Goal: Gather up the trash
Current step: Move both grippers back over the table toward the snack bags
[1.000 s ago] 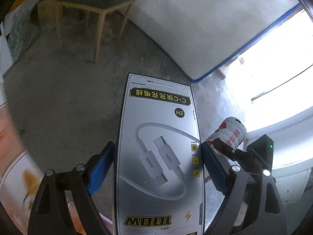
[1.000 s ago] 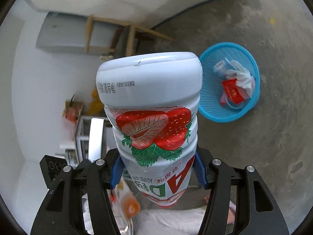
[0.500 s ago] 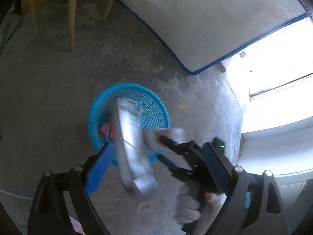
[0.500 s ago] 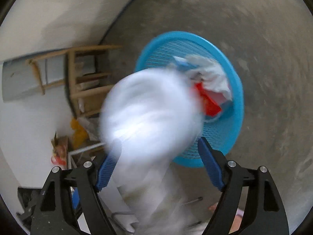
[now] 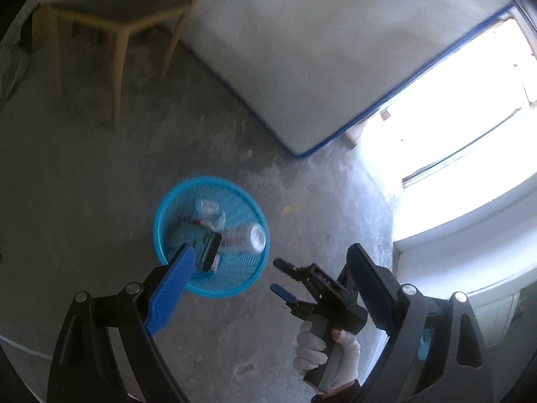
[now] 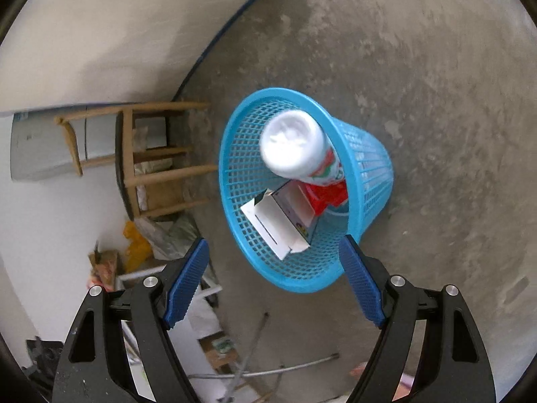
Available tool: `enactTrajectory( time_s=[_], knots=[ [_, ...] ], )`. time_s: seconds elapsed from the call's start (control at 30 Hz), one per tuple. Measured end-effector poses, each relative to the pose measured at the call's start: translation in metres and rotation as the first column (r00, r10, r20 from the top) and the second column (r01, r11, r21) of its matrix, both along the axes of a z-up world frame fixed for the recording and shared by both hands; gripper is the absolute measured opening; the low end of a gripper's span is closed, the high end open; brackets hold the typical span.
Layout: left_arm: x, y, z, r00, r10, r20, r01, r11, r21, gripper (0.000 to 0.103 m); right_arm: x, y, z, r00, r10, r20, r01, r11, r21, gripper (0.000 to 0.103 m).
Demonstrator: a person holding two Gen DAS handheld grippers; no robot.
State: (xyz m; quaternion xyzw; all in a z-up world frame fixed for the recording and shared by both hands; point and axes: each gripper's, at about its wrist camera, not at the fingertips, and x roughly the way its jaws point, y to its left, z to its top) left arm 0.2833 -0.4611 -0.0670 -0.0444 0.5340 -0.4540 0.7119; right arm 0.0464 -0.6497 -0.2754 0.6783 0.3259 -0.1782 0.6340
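Note:
A blue mesh basket [image 5: 235, 282] [image 6: 372, 161] stands on the concrete floor. Inside it, a white strawberry-drink bottle [image 6: 295, 147] [image 5: 248, 236] leans bottom-up against the rim. A white cable box [image 6: 282, 225] [image 5: 210, 250] rests beside it among red and white scraps. My left gripper [image 5: 272, 258] is open and empty above the basket. My right gripper [image 6: 273, 245] is also open and empty, with the basket just beyond its blue pads. In the left wrist view the right gripper [image 5: 280, 277] sits right of the basket, held by a gloved hand [image 5: 322, 352].
A wooden chair [image 5: 110, 23] [image 6: 151, 161] stands beyond the basket. A white mattress with blue edging [image 5: 302, 67] leans against the wall next to a bright doorway. Bags, boxes and metal rods [image 6: 268, 369] lie on the floor near my right gripper.
Both grippers opened and let go. The cable box fell from the left and the bottle from the right, and both now lie in the basket. The right gripper sank toward the basket.

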Motion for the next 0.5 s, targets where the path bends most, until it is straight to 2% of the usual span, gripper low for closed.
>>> enactTrajectory(
  time_s=[0.13, 0.3, 0.5],
  knots=[
    [-0.008, 0.051, 0.034, 0.997, 0.049, 0.052, -0.045, 0.996, -0.076, 0.090, -0.006, 0.009, 0.021, 0.998, 0.055, -0.022, -0.057, 0.992, -0.108, 0.076],
    [-0.025, 0.123, 0.075, 0.985, 0.121, 0.123, -0.099, 0.980, -0.175, 0.092, -0.017, 0.032, 0.056, 0.988, 0.150, -0.029, -0.153, 0.962, -0.227, 0.076],
    [-0.050, 0.210, 0.101, 0.950, 0.232, 0.209, -0.179, 0.954, -0.241, 0.092, 0.000, 0.075, 0.115, 0.949, 0.315, -0.024, -0.302, 0.883, -0.360, 0.076]
  ],
)
